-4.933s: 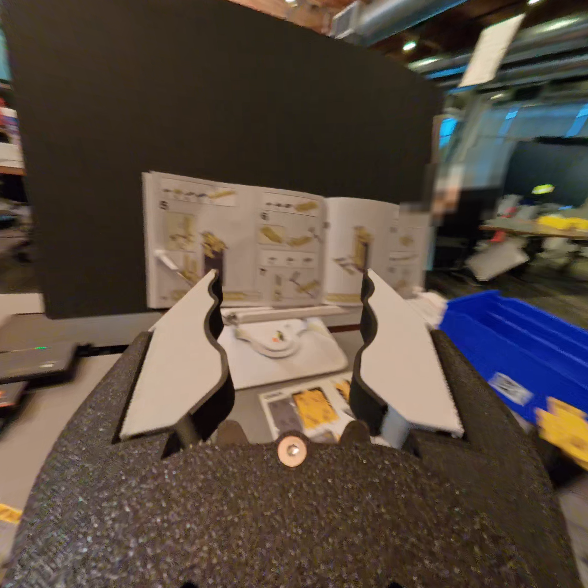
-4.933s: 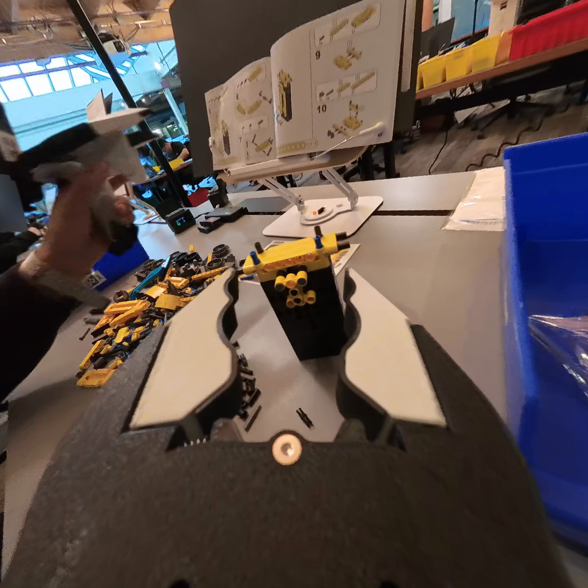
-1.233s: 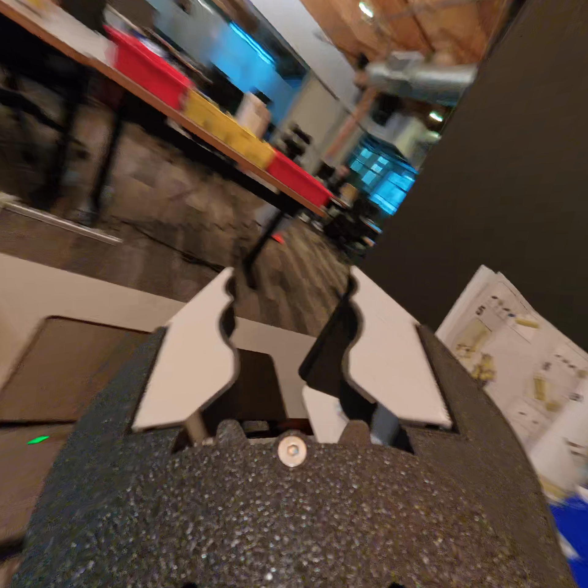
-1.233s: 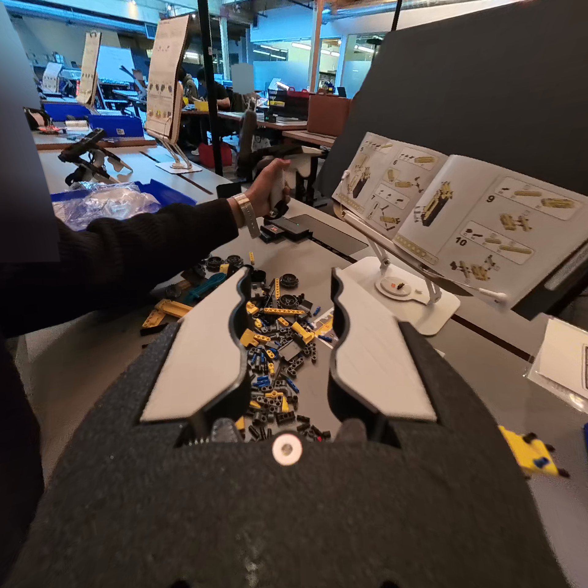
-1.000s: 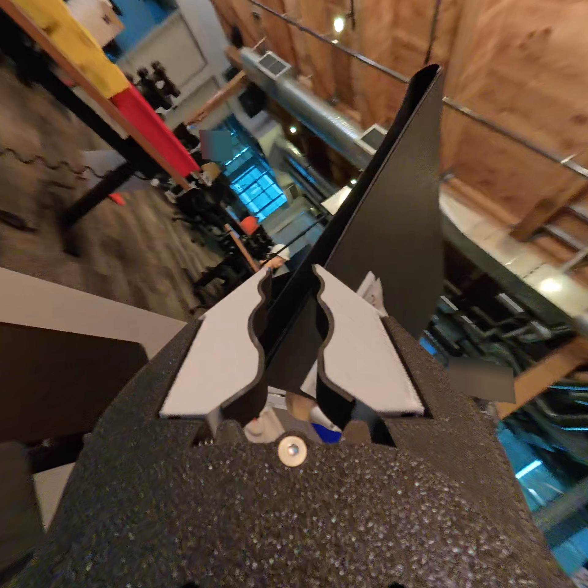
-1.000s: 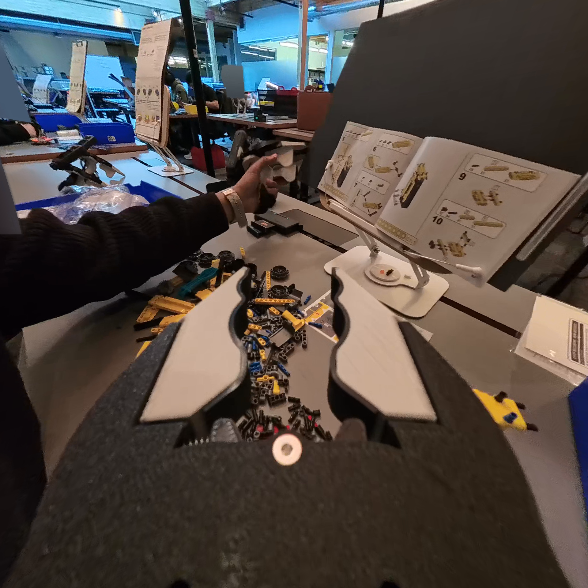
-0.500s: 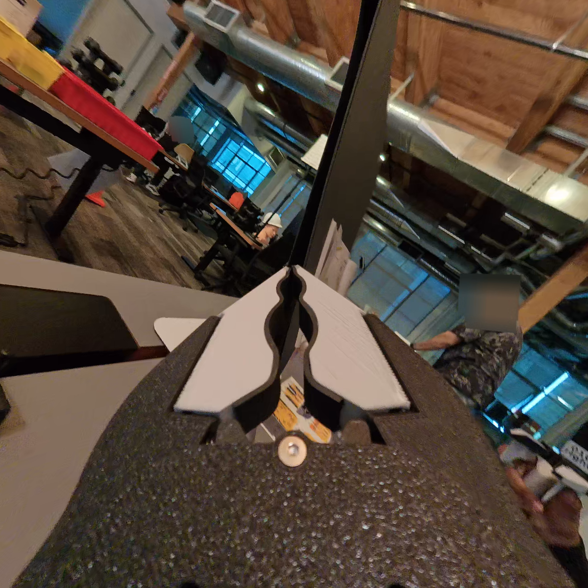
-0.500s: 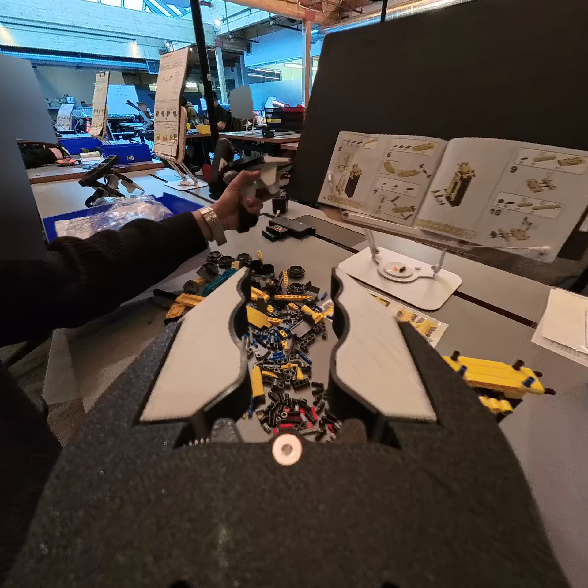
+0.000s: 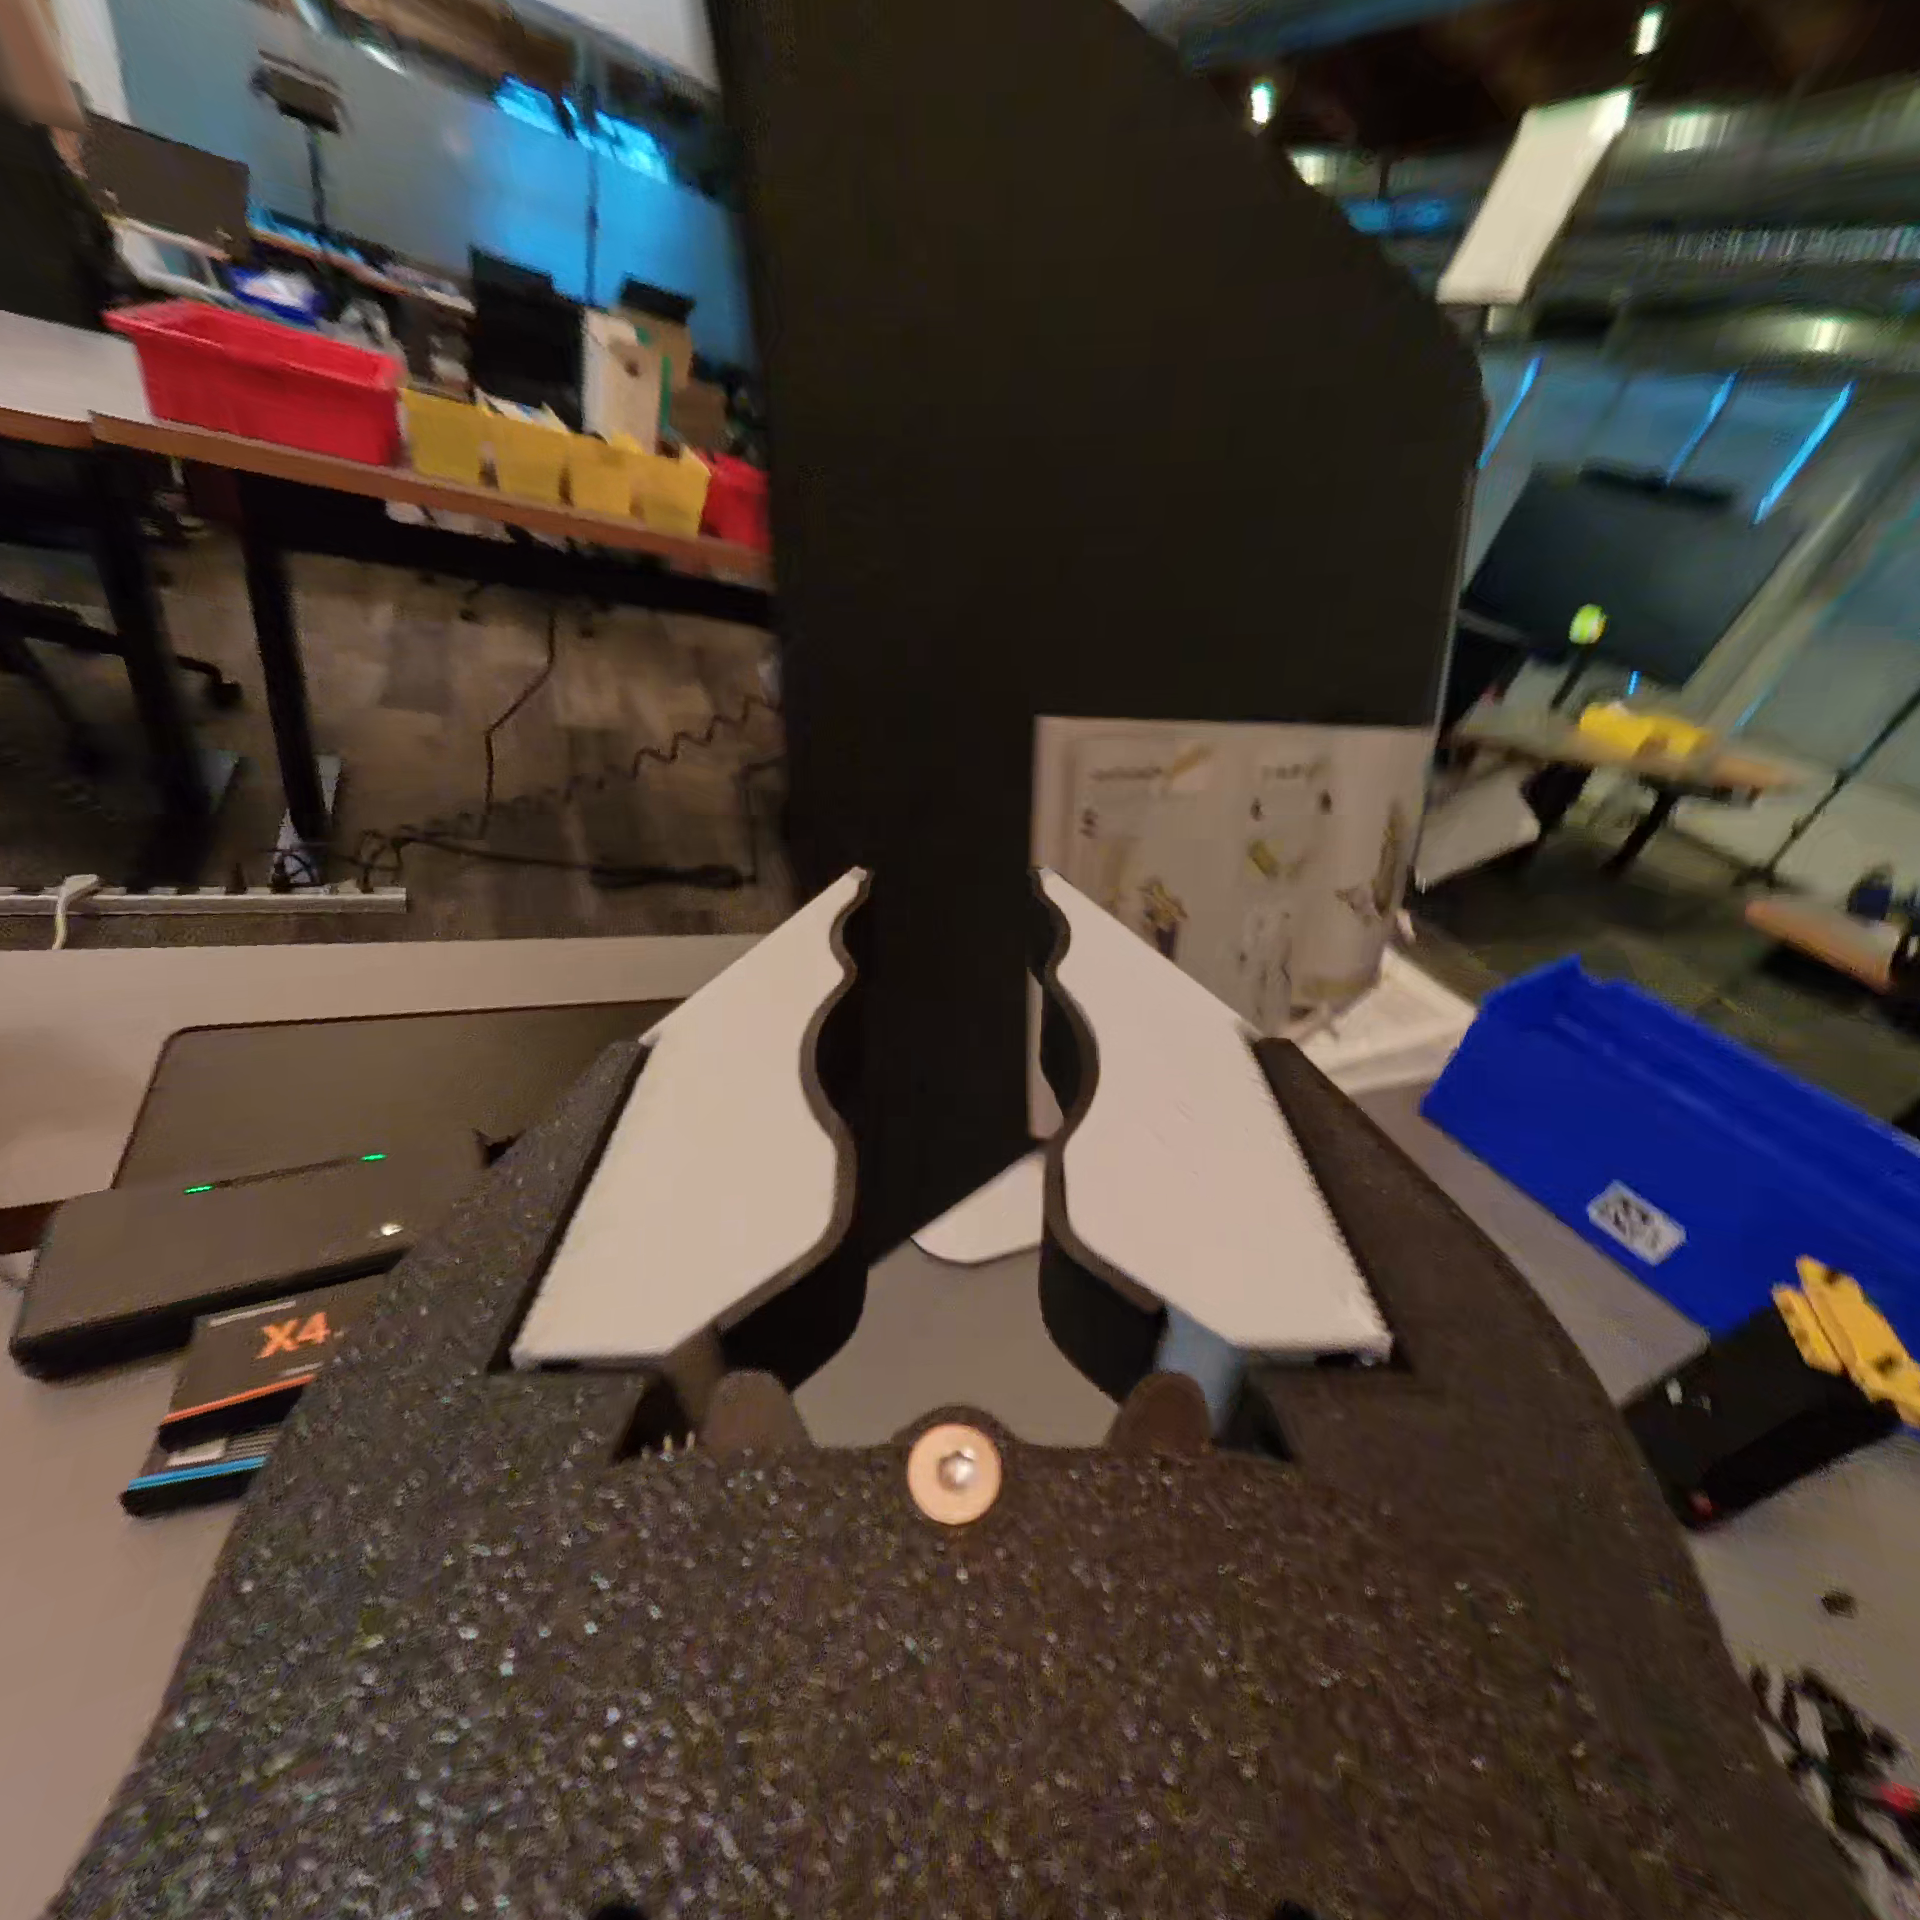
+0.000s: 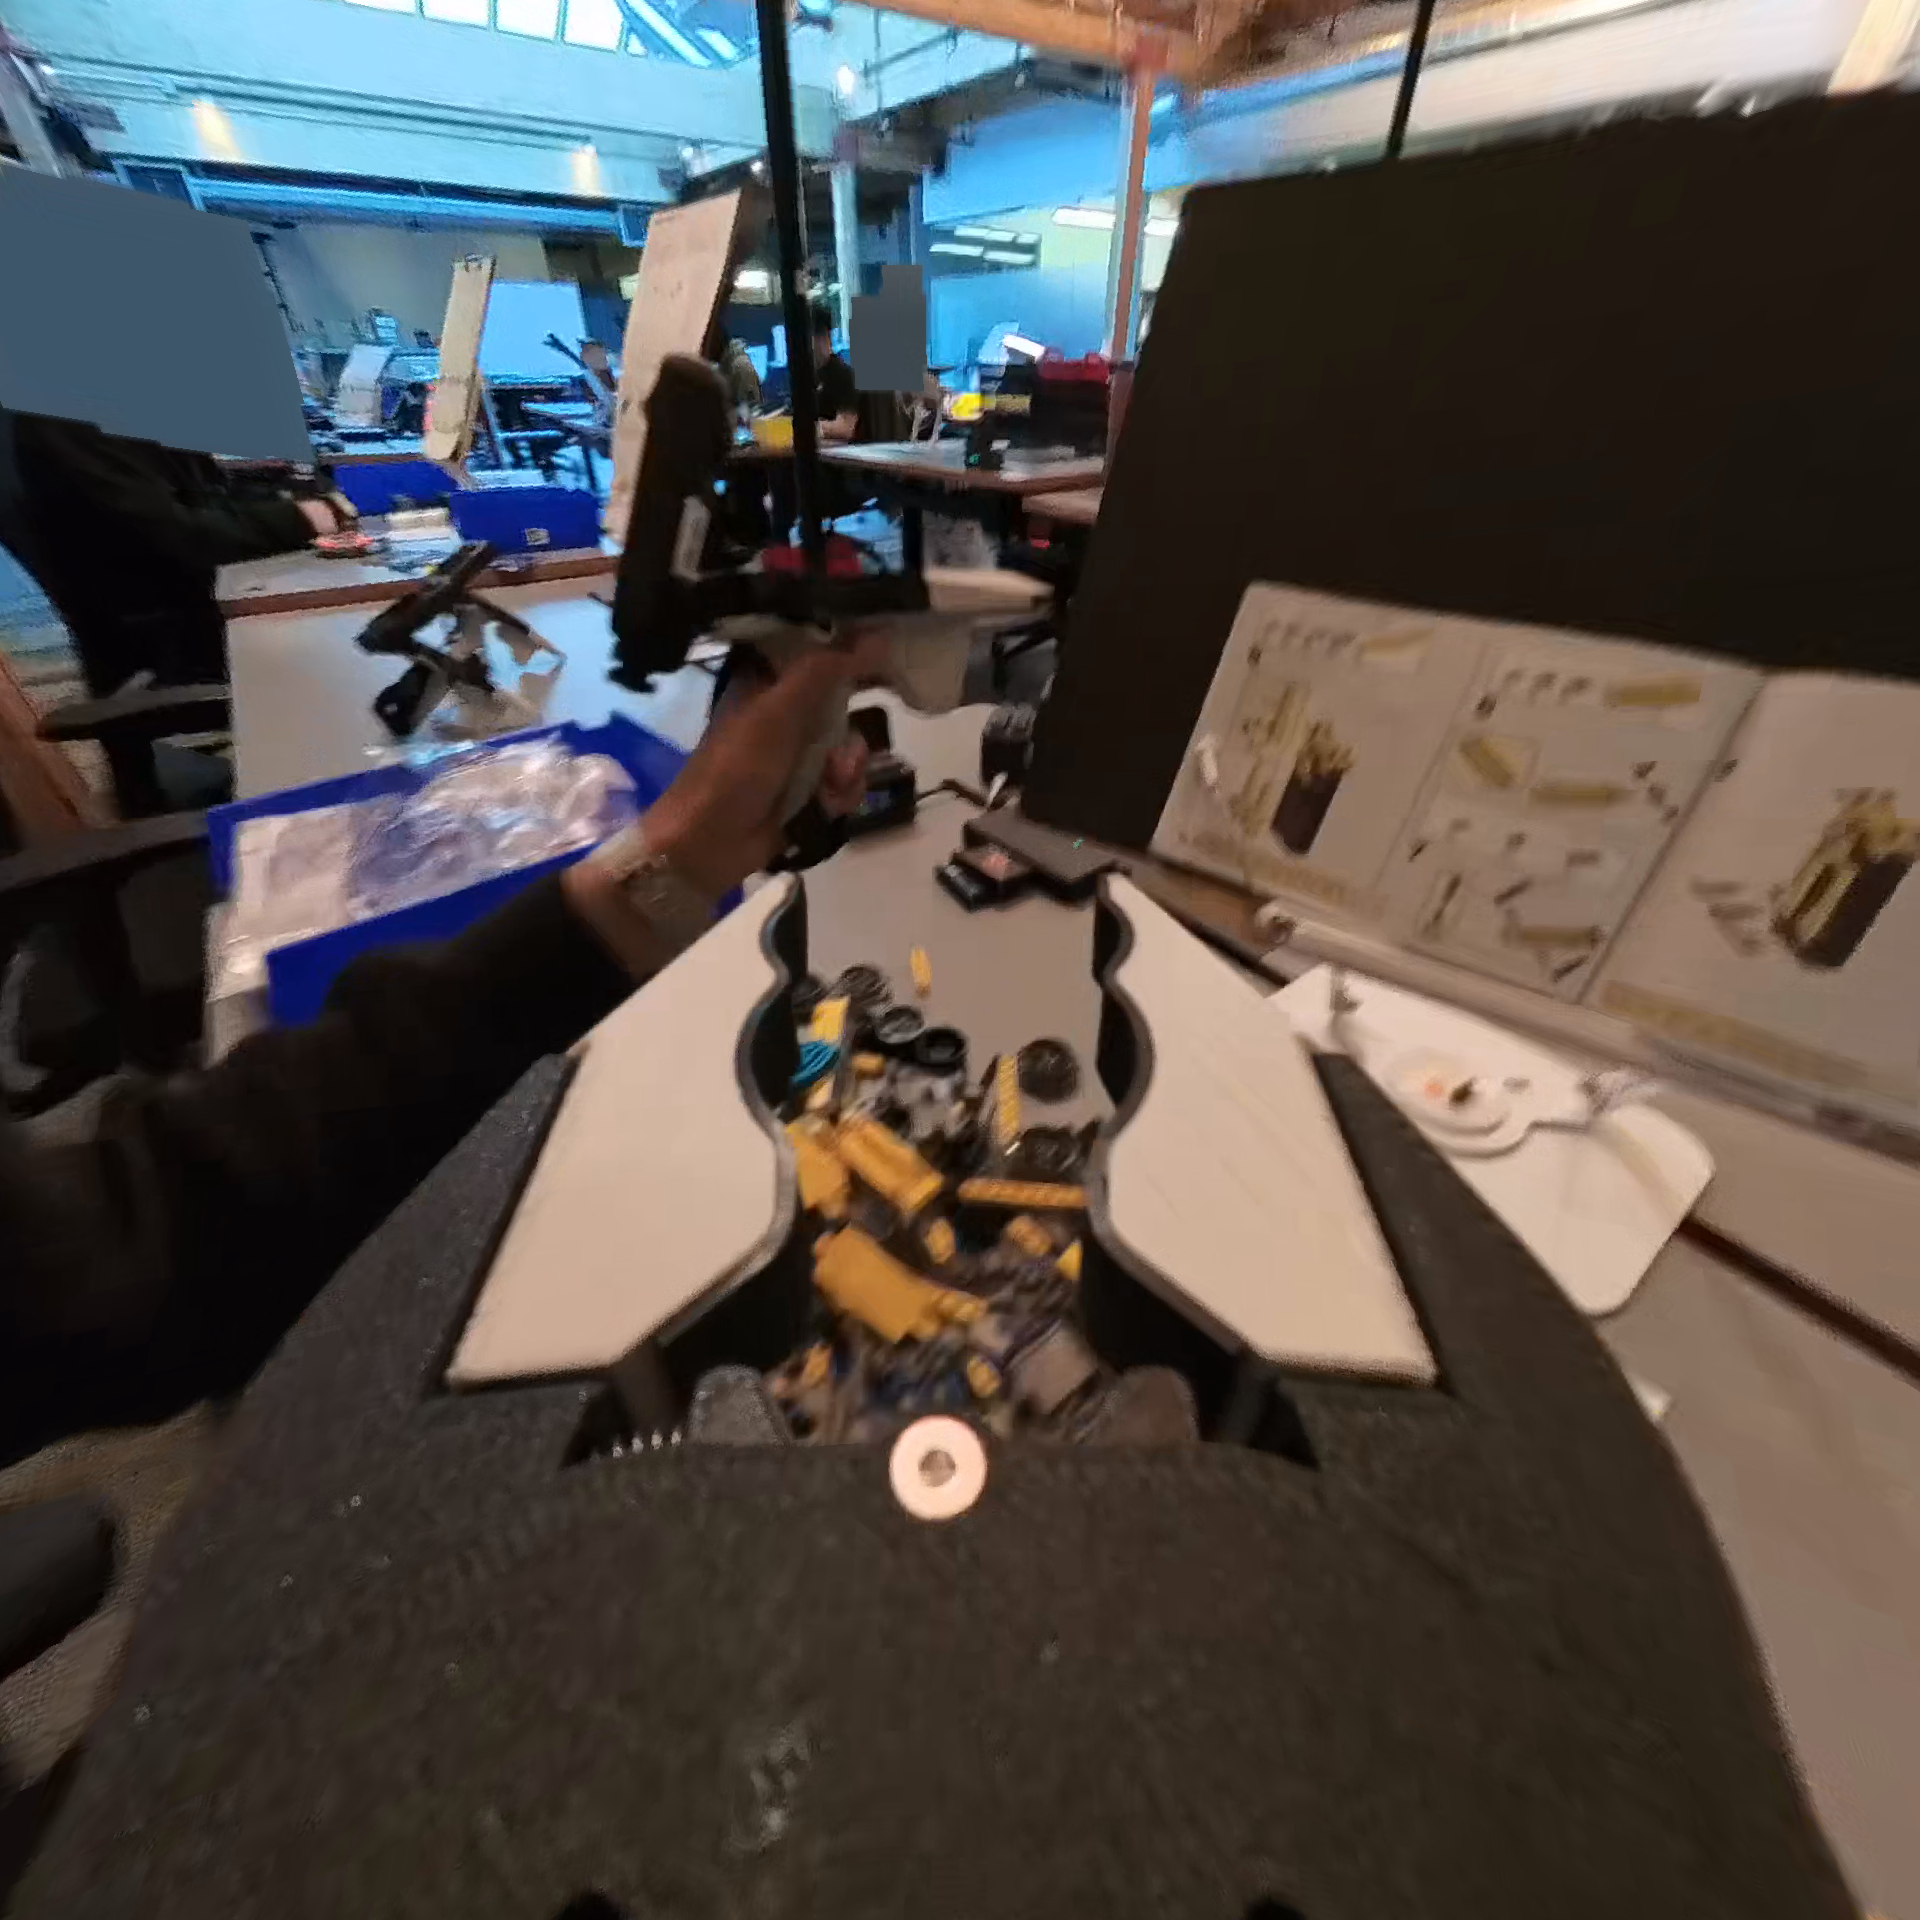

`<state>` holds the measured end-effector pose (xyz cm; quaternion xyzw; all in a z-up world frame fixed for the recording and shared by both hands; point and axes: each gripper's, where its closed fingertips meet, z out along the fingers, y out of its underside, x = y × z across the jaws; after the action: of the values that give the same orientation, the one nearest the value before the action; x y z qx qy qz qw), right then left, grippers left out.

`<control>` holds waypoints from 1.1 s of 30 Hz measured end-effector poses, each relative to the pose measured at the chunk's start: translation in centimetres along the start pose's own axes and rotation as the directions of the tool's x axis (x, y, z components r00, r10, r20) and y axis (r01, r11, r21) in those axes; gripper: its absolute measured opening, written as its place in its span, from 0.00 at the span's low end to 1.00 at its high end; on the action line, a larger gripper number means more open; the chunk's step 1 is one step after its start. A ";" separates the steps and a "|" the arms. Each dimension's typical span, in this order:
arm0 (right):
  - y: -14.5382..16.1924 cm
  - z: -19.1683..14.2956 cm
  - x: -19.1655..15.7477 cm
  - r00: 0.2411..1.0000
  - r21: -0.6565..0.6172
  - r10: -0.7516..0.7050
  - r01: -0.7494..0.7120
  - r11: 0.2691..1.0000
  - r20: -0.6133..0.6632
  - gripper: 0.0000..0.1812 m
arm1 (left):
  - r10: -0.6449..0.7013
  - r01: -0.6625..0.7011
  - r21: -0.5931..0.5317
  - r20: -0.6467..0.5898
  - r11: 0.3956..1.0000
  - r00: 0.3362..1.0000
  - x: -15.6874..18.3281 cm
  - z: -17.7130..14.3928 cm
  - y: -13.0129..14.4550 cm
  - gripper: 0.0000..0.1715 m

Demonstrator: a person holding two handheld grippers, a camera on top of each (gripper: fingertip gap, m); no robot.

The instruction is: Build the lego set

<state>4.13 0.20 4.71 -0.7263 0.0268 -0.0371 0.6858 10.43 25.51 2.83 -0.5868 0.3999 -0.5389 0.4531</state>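
Above the brick pile [image 10: 935, 1174]: right gripper [image 10: 940, 914], fingers spread, empty. Before the black panel [image 9: 1039, 520]: left gripper [image 9: 948, 883], parted, seemingly clear of it.

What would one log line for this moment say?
left gripper: open, empty, facing black board | right gripper: open, empty, above brick pile | booklet: open on stand

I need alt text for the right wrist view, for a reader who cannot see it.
Open right tongs hover over a pile of yellow and black building bricks on a grey table. A hand lifts the left tongs behind; an open instruction booklet stands at right.
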 end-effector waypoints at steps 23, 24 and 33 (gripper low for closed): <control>4.7 18.5 16.3 0.841 -0.104 -0.301 0.286 0.953 -0.449 0.45 | 0.385 -0.330 -0.239 0.238 0.913 0.892 2.2 5.7 7.2 0.05; 4.9 18.7 16.3 0.829 -0.122 -0.339 0.319 0.940 -0.445 0.45 | 0.375 -0.316 -0.258 0.224 0.913 0.900 2.2 5.6 7.3 0.05; 5.9 19.6 15.9 0.728 -0.155 -0.481 0.470 0.869 -0.489 0.29 | 0.261 -0.213 -0.297 0.130 0.931 0.957 2.1 5.2 7.6 0.04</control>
<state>21.85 17.92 -1.97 -0.6791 0.0220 -0.4029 0.6132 16.00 22.02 -3.95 -0.6354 0.5005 -0.3669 0.4595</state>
